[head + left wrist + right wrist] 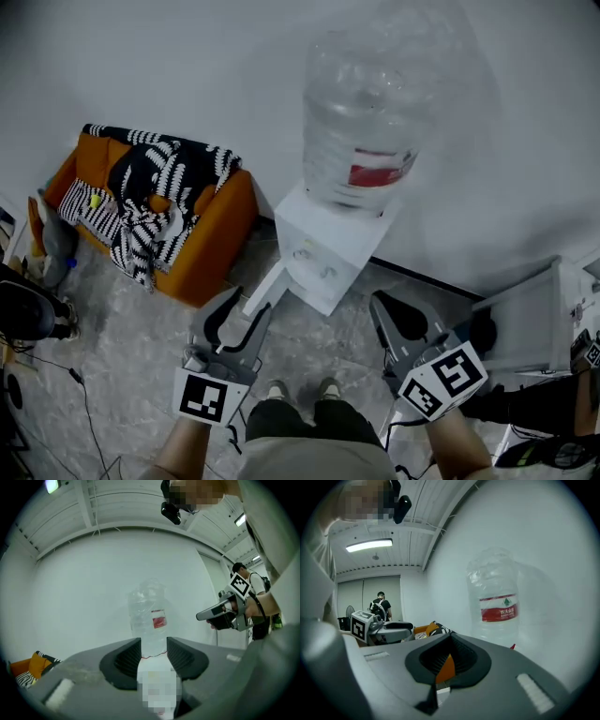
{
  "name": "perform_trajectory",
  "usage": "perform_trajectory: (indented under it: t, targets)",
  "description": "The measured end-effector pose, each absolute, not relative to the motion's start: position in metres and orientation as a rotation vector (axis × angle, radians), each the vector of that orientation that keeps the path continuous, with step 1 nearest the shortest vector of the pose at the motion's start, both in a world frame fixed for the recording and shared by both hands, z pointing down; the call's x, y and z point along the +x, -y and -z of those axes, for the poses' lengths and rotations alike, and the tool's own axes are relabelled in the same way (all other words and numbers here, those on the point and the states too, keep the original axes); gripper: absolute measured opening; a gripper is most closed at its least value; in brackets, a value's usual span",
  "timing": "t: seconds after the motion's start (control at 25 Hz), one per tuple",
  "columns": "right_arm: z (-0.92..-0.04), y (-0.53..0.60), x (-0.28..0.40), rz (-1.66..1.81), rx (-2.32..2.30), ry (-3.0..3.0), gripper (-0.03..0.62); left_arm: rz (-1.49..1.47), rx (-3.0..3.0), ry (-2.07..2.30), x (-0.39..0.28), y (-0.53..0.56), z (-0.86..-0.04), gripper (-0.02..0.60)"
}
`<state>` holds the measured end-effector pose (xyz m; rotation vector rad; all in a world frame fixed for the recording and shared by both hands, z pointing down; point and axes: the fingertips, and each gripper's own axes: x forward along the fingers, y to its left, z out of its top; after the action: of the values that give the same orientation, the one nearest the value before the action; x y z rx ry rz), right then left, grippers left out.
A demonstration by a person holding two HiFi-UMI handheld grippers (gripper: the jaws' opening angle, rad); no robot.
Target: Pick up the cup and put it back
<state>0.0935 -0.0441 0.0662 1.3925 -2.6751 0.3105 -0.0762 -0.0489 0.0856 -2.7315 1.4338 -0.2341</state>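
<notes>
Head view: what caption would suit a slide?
The left gripper and right gripper face a white water dispenser carrying a clear bottle, an orange sofa beside it.

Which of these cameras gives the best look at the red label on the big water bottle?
The right gripper view: the red label is large, faces the camera, and its print shows. The head view sees the label from above, darker; in the left gripper view the label is small and far.

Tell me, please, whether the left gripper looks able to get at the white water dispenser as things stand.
Probably yes. The left gripper has its jaws apart and empty, the water dispenser stands straight ahead of it, and nothing shows in between. The right gripper is off to one side.
</notes>
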Motion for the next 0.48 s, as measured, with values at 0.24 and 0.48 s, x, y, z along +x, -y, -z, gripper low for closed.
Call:
perform_trajectory:
  t: [0.24,0.48]
  targets:
    - [-0.14,0.061,0.089,-0.28,1.34,2.7,0.003,0.268,-2.746,-1.408,-0.065,0.065,-0.166,0.164]
    - [-0.236,0.073,0.077,-0.23,1.311,2.71,0.003,0.267,-2.763,-1.411,-0.074,0.082,-0.263,0.184]
